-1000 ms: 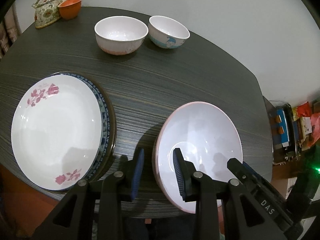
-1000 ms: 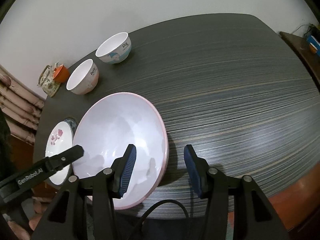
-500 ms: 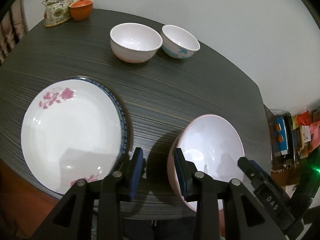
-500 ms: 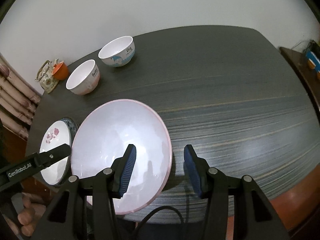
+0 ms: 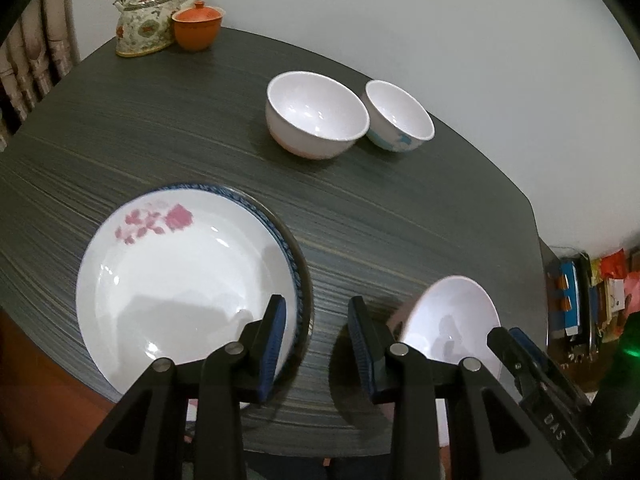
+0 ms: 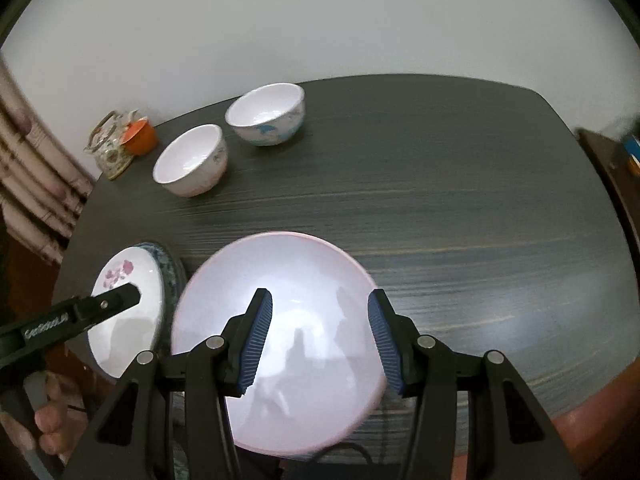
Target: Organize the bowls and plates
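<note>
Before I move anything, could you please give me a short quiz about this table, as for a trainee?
1. How many small bowls stand together on the far side of the table?
2. True or false: the floral plate lies on top of a blue-rimmed plate.
3. What stands right beside the teapot?
A. an orange lidded cup
B. a glass jar
C. a wooden spoon

Key: 1. Two. 2. True. 3. A.
</note>
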Demonstrator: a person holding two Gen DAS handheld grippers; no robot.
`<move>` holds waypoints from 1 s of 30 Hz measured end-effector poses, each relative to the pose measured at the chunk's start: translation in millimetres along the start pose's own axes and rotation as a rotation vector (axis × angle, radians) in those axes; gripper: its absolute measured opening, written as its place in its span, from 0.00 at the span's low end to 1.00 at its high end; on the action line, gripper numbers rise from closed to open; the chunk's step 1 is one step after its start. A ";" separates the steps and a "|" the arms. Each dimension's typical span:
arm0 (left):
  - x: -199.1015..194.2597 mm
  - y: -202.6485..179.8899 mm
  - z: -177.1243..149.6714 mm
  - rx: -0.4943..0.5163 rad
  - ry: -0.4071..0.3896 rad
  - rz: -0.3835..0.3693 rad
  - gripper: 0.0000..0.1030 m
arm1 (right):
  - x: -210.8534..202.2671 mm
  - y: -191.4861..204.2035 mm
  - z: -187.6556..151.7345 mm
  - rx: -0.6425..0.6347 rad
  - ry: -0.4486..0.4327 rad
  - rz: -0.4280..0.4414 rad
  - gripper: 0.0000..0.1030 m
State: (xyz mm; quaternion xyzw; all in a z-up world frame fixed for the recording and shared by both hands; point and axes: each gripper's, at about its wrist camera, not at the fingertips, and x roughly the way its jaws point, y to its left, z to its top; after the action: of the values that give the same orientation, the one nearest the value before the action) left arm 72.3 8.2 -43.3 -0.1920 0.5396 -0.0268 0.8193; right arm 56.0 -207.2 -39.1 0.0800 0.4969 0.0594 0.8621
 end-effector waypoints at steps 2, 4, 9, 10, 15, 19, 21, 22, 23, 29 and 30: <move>-0.7 4.5 4.3 -0.007 -0.005 0.011 0.32 | 1.3 8.1 4.5 -0.021 0.004 0.037 0.46; -2.6 10.3 8.9 -0.012 -0.009 0.019 0.32 | 4.1 12.7 10.2 -0.023 0.011 0.071 0.46; -1.7 21.1 22.6 -0.023 -0.004 0.036 0.32 | 10.9 17.6 25.8 -0.003 0.040 0.129 0.46; -0.9 23.9 26.0 -0.028 -0.003 0.039 0.33 | 11.7 19.9 28.8 -0.007 0.041 0.133 0.46; 1.9 32.9 43.3 -0.030 -0.009 0.054 0.44 | 19.9 33.9 44.7 -0.022 0.071 0.189 0.46; 8.2 39.0 60.7 -0.035 0.005 0.034 0.49 | 35.2 44.3 58.2 -0.022 0.108 0.224 0.48; 10.8 42.5 70.0 -0.035 0.010 0.026 0.50 | 43.0 50.7 65.4 -0.036 0.124 0.228 0.49; 13.4 44.2 76.3 -0.036 0.010 0.022 0.51 | 46.9 53.7 69.1 -0.042 0.131 0.228 0.49; 14.9 44.6 79.2 -0.037 0.009 0.024 0.51 | 51.4 56.8 73.8 -0.047 0.137 0.226 0.49; 28.0 55.3 108.7 -0.079 -0.012 0.002 0.52 | 79.2 68.2 104.3 -0.078 0.150 0.216 0.49; 30.2 57.1 113.5 -0.090 -0.017 -0.009 0.52 | 84.4 69.2 108.5 -0.077 0.156 0.218 0.49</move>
State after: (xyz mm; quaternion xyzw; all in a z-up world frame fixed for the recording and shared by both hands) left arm 177.1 85.8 -50.2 -0.2314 0.5323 -0.0047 0.8143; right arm 190.5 -132.5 -43.4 0.0955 0.5481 0.1780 0.8117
